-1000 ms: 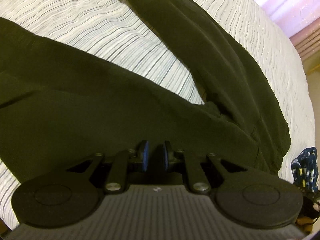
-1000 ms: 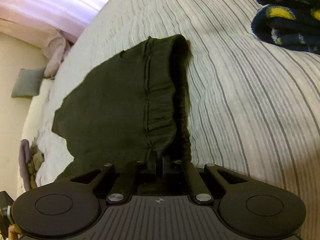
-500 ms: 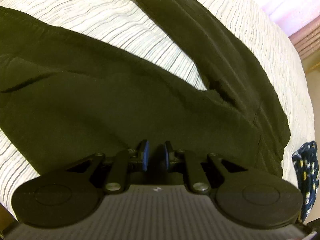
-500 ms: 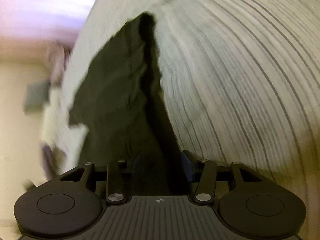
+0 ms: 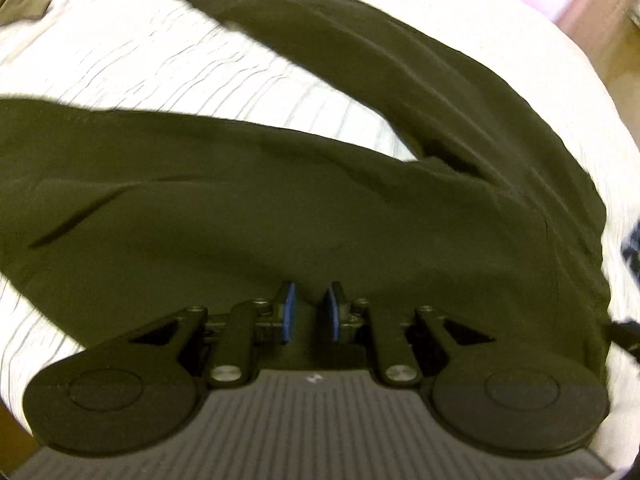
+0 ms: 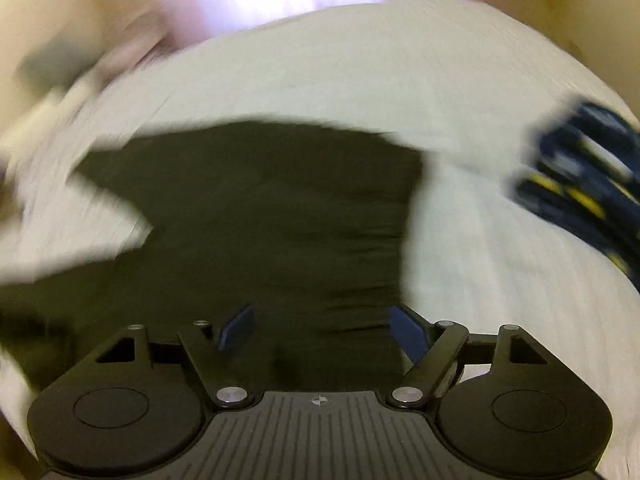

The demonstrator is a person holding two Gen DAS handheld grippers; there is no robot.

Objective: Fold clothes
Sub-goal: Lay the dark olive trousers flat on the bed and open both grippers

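We see dark trousers spread on the striped bed, two legs splayed in a V with bare sheet between them. Our left gripper sits low over the cloth, blue pads near each other with a narrow gap; whether cloth is pinched there, we cannot tell. Our right gripper is spread wide, released, above the trousers' waist end, whose right edge borders bare sheet. A blue-yellow cloth lies apart at right.
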